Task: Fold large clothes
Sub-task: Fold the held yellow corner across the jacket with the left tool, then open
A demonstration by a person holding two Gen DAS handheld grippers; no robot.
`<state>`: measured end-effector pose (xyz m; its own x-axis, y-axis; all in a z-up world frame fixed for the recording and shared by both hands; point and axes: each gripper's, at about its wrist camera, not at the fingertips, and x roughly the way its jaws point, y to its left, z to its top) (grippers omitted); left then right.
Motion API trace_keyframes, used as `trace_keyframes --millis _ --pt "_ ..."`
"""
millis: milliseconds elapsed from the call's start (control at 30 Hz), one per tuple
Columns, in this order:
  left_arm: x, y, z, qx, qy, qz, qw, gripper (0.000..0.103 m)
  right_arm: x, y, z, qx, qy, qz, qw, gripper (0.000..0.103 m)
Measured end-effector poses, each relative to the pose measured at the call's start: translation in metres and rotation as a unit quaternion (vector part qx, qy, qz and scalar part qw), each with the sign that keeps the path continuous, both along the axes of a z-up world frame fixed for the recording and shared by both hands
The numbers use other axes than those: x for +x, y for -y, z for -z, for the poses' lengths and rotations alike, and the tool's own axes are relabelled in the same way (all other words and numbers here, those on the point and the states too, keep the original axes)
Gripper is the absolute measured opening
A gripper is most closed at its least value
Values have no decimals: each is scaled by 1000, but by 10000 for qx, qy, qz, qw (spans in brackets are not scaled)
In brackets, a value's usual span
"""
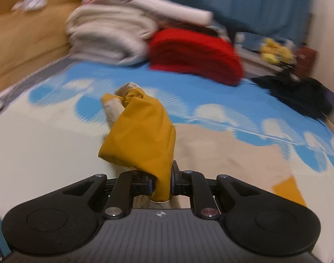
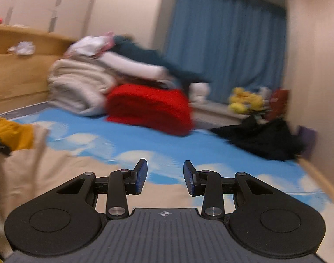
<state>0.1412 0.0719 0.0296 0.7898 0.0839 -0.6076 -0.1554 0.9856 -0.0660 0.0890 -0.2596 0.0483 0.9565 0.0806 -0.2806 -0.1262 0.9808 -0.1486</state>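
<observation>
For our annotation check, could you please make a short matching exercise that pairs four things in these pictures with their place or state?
Things:
1. mustard garment
2. red blanket
3. black clothes
4. right tool

Places or states:
A. open, holding nothing
B. in a heap at the bed's right edge
C. clamped in the left tool
D. folded, beside the cream bedding

Pairs: 1-C, 2-D, 3-B, 4-A

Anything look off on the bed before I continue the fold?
The mustard garment is bunched into a twisted wad in the left gripper, not spread flat. The right gripper is open, holding nothing. A black garment lies crumpled at the bed's far edge.
</observation>
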Motion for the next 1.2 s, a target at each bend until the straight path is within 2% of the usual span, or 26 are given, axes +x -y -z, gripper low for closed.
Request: trace_keyframes --millis 100,167,233,300,367,433,500,533,567,600,633,733,767,800,867,933,1067,1133,1167,1200 --pt "0 57 -7 230 229 578 9978 14 -6 59 14 280 -101 693 9972 38" --pt "-2 95 -8 329 357 977 9940 14 -10 82 24 283 -469 995 9935 38" --pt "-6 138 -5 485 502 1448 9870 14 -22 100 20 421 -302 1140 9921 38" --pt "-12 179 2 714 632 1944 9763 14 -30 115 18 485 -297 1184 9913 38" --pt "-17 220 19 836 599 2561 9612 14 -31 125 20 520 -407 1218 9904 38" --pt "-18 254 45 864 304 3159 9444 15 -28 129 22 574 -467 1223 9897 38" --pt "-17 280 78 887 -214 3736 9231 29 -22 138 22 650 -525 1202 9892 38" --pt "-16 288 94 834 -576 4027 9097 34 -20 138 23 731 -585 1163 9888 38" --pt "-14 291 105 746 -866 4203 9002 40 -15 138 24 843 -688 1101 9879 38" --pt "-13 289 110 579 -1103 4345 8920 41 -11 139 26 969 -795 1051 9865 38" --pt "-12 283 107 425 -1146 4381 8905 43 -7 135 28 1054 -859 1013 9855 39" --pt "-7 246 75 -216 -952 4345 8954 55 6 131 35 1414 -1184 808 9795 40" --pt "-2 226 60 -441 -813 4249 9005 63 10 128 39 1529 -1306 717 9769 41" --pt "1 209 48 -527 -702 4114 9072 64 12 124 42 1614 -1404 627 9748 45" --pt "13 171 31 -443 -541 3745 9246 64 21 117 53 1763 -1704 418 9686 48" --pt "22 134 23 -235 -406 3430 9382 64 33 104 65 1735 -2109 250 9616 48" --pt "29 78 38 179 -249 2907 9563 64 47 78 81 1662 -2643 -32 9500 55" --pt "29 52 60 150 -176 2648 9640 64 56 66 98 1221 -3152 159 9410 55" --pt "28 42 75 97 -234 2510 9677 64 58 63 102 1051 -3235 241 9401 55" --pt "34 40 86 210 -605 2342 9701 61 60 60 104 991 -3250 272 9401 54"
